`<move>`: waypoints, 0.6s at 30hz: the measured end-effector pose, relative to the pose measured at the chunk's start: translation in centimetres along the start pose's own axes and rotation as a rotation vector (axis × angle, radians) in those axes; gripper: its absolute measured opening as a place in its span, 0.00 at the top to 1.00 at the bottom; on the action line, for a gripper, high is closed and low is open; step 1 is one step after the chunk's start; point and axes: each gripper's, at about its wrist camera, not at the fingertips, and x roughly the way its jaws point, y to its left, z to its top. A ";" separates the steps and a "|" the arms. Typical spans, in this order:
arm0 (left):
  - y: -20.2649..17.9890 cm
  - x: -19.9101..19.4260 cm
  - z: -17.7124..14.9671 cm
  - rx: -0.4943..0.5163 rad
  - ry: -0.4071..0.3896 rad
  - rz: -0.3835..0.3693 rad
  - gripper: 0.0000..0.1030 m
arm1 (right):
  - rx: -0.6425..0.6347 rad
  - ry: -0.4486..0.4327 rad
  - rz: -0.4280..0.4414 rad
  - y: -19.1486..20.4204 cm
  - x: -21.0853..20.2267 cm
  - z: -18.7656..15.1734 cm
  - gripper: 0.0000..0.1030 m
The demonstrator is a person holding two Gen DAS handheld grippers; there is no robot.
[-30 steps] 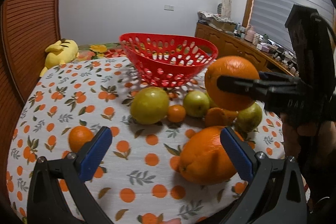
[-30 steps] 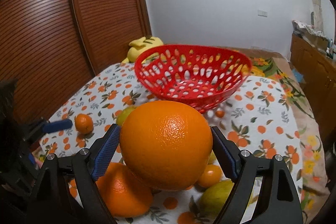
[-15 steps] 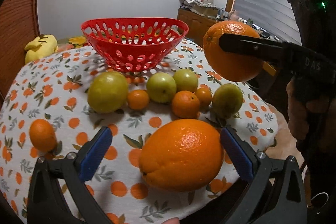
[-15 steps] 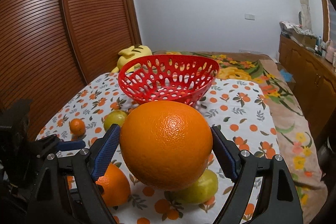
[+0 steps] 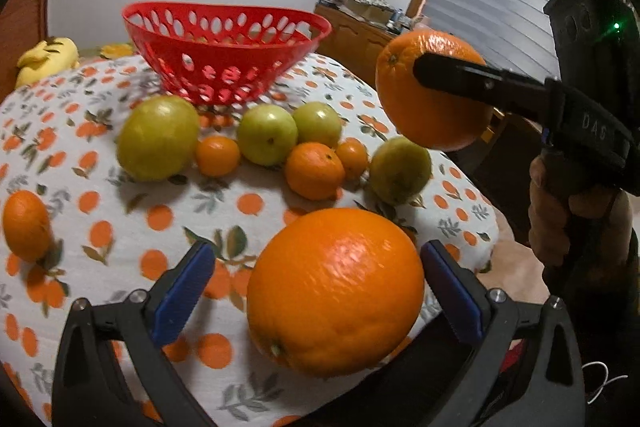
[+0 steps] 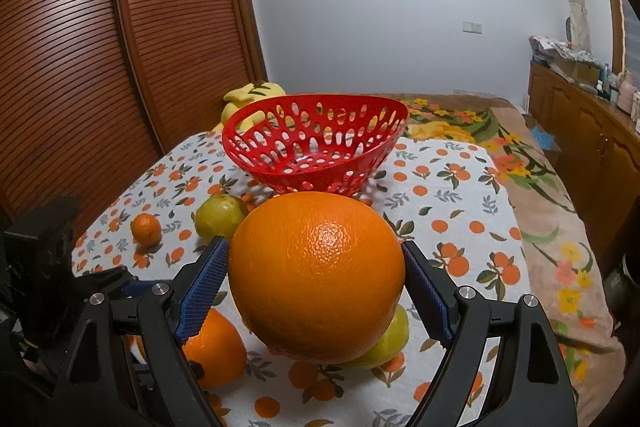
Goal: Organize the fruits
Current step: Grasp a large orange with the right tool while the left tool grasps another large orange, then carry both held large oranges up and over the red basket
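Oranges split between the grippers: the right gripper [image 6: 316, 291] clamps a large orange [image 6: 316, 277] aloft, with the red basket [image 6: 316, 143] straight ahead of it. The left gripper [image 5: 316, 285] is spread wide around a second orange [image 5: 335, 291] on the tablecloth [image 5: 100, 227], its pads [image 5: 182, 291] not touching; green fruits [image 5: 158, 137] lie beyond.

Both grippers, left gripper [image 5: 316, 291] and right gripper [image 6: 314, 291], have black plastic frames, silver screws at the knuckles and blue ribbed pads [image 6: 200, 291]; bare-skinned hand [image 5: 560, 219] at three o'clock.
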 end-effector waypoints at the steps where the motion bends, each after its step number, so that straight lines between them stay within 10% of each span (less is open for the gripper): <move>1: -0.1 0.3 -0.1 -0.004 0.011 -0.026 0.10 | 0.001 -0.001 -0.001 -0.1 -0.1 0.0 0.15; 12: -0.9 0.1 -0.2 0.024 0.019 -0.023 0.24 | 0.006 0.001 -0.002 -0.4 -0.4 -0.4 0.17; 18: -0.2 0.1 -0.1 0.016 0.008 -0.006 0.24 | -0.076 0.004 -0.028 1.2 -0.2 0.7 0.59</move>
